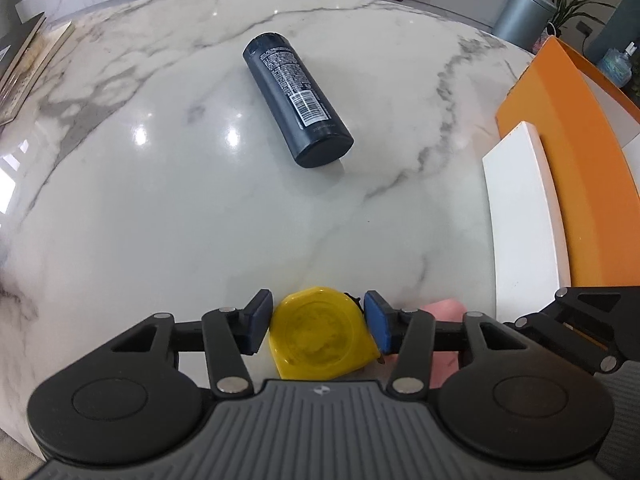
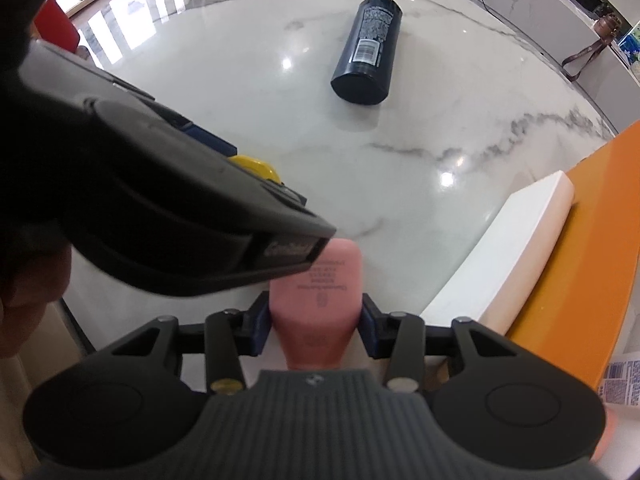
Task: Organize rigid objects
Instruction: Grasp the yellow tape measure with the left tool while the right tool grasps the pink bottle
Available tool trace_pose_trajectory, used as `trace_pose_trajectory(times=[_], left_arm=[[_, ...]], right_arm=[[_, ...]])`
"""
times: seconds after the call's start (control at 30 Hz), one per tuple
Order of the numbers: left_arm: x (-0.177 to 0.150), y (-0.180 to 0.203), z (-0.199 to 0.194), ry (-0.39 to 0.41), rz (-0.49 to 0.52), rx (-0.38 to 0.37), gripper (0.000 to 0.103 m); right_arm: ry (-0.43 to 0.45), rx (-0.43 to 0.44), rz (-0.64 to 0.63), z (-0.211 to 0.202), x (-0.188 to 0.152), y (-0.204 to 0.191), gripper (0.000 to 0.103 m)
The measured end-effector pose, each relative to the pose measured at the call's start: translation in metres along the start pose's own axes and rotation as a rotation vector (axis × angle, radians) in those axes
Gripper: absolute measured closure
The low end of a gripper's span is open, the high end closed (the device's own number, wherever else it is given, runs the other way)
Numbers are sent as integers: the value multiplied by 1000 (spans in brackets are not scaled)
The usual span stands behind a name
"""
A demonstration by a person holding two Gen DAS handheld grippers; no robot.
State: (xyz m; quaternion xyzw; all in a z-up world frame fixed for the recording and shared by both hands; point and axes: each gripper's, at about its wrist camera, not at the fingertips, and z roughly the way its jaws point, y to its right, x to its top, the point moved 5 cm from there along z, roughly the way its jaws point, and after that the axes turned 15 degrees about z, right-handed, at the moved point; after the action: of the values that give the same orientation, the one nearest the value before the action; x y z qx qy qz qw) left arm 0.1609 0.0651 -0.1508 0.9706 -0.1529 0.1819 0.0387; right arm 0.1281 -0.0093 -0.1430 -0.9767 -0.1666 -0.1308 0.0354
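Note:
My left gripper (image 1: 318, 322) is shut on a yellow tape measure (image 1: 320, 332) just above the marble table's near edge. My right gripper (image 2: 316, 322) is shut on a pink bottle (image 2: 316, 304), right beside the left gripper, whose body (image 2: 160, 200) crosses the right wrist view. The pink bottle also shows in the left wrist view (image 1: 442, 312). A dark blue bottle (image 1: 296, 98) lies on its side in the middle of the table, also seen in the right wrist view (image 2: 366, 50).
An orange box (image 1: 576, 168) with a white box (image 1: 524, 216) against it stands at the right, also in the right wrist view (image 2: 580, 248). A grey bin (image 1: 522, 12) and plant stand beyond the table. A book lies at far left (image 1: 28, 64).

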Motion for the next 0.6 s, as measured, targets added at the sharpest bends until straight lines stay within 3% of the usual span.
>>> trace_pose_trajectory(times=[0.6], left_arm=[[-3,-6,-21,37,-41,-40,48]], right_arm=[[92,-5,39,-25,-5,0,59]])
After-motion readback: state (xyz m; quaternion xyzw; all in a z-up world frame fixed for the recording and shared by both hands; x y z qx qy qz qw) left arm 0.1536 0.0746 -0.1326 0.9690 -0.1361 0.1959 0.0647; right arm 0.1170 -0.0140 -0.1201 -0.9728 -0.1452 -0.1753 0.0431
